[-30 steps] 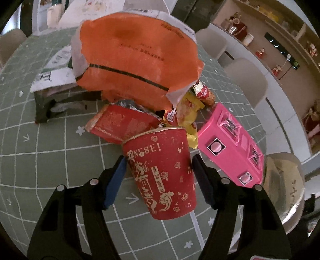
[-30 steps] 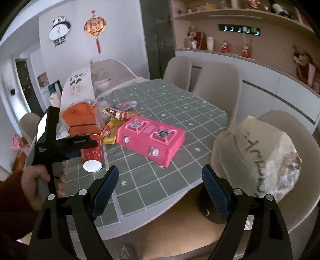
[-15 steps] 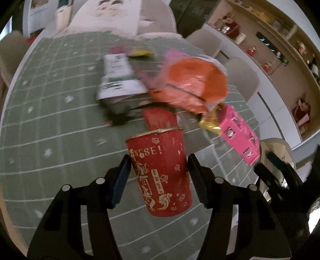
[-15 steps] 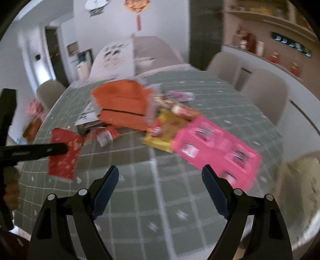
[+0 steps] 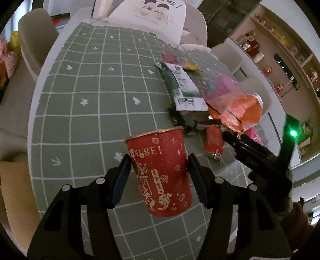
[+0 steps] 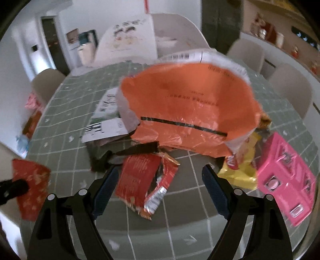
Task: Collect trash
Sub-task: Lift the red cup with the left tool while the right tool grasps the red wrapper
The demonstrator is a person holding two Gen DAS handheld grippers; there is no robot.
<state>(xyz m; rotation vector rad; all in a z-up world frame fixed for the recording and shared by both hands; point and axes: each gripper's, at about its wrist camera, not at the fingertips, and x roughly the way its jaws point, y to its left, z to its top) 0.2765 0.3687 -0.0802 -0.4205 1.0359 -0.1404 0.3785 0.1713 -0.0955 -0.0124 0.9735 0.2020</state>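
One red paper cup (image 5: 160, 170) sits clamped between the blue pads of the left gripper (image 5: 159, 176), held clear above the green grid tablecloth (image 5: 90, 104), rim tilted toward the far side. Gold print on its side, cloud pattern near the base. In the right wrist view the same cup (image 6: 30, 186) shows at far left, off the near-left table edge.

Rest of the trash is piled on the right half of the table. Torn red snack wrapper (image 6: 146, 180) lies flat, foil inside showing, nearest the right gripper (image 6: 158, 188). That gripper's jaws stand wide apart with nothing gripped; the wrapper lies below and between the fingers, pads not touching it. Just beyond it: big crumpled orange bag (image 6: 190, 112) with a black stripe, mouth facing the camera. Left of the bag, a white and green printed package (image 6: 106, 118) over something dark. Right of the bag, a yellow wrapper (image 6: 242, 170), then a pink box (image 6: 286, 180) near the right table edge.

Left wrist view: right gripper body (image 5: 260, 158) comes in from the right toward the pile, green LED lit. Beige chairs (image 5: 34, 40) stand around the table; a white sheet with a cartoon drawing (image 5: 152, 12) is at the far end.
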